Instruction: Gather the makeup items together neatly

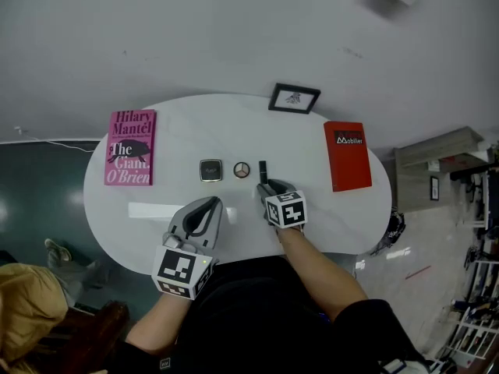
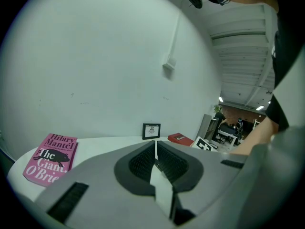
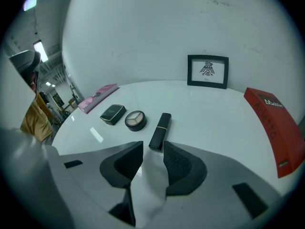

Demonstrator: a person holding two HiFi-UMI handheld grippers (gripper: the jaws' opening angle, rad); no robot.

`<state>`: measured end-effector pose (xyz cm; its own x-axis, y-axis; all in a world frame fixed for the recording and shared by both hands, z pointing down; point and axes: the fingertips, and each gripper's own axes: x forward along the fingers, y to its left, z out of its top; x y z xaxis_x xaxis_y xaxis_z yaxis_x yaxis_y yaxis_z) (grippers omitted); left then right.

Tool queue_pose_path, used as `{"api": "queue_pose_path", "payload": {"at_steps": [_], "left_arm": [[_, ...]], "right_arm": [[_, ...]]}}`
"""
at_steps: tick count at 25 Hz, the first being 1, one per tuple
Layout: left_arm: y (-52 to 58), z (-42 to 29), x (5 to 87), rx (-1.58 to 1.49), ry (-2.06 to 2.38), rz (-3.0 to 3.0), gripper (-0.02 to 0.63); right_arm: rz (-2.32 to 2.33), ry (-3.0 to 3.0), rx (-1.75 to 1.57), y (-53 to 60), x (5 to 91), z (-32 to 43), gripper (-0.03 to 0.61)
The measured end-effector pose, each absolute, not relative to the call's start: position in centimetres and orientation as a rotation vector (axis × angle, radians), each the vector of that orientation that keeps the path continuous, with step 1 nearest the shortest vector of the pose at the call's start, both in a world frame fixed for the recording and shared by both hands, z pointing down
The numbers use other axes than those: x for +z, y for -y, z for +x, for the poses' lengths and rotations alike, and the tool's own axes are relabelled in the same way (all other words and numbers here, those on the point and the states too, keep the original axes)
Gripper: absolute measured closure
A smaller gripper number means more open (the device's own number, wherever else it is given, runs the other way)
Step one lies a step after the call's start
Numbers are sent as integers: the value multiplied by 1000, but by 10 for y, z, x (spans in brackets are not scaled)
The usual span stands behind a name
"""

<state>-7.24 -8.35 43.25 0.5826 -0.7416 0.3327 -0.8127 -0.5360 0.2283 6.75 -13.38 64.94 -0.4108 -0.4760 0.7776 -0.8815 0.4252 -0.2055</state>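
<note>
Three makeup items lie in a row near the middle of the white table (image 1: pixel 179 115): a black square compact (image 1: pixel 210 170) (image 3: pixel 113 114), a round eyeshadow palette (image 1: pixel 242 170) (image 3: pixel 136 120) and a black lipstick tube (image 1: pixel 263 171) (image 3: pixel 160 130). My right gripper (image 1: pixel 269 187) (image 3: pixel 152 149) stands open just behind the lipstick. The tube's near end sits at the mouth of the gap, and the pads do not press on it. My left gripper (image 1: pixel 209 202) (image 2: pixel 156 144) is shut with nothing in it, nearer me and left of the compact.
A pink book (image 1: pixel 131 147) (image 2: pixel 49 159) lies at the table's left, a red book (image 1: pixel 348 155) (image 3: pixel 272 127) at its right. A small framed picture (image 1: pixel 294 98) (image 3: pixel 208 71) stands at the far edge. A person (image 1: pixel 23 302) sits at lower left.
</note>
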Motion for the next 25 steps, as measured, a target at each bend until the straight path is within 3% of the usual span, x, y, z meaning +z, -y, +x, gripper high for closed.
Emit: {"api": "queue_pose_path", "payload": {"at_steps": [9, 25], "left_arm": [[60, -47, 422, 315, 1293, 2478, 591], [-5, -23, 343, 261, 1581, 2459, 591]], "right_arm": [[1151, 2191, 808, 125, 617, 84, 440], [1227, 2771, 343, 48, 370, 167, 512]]}}
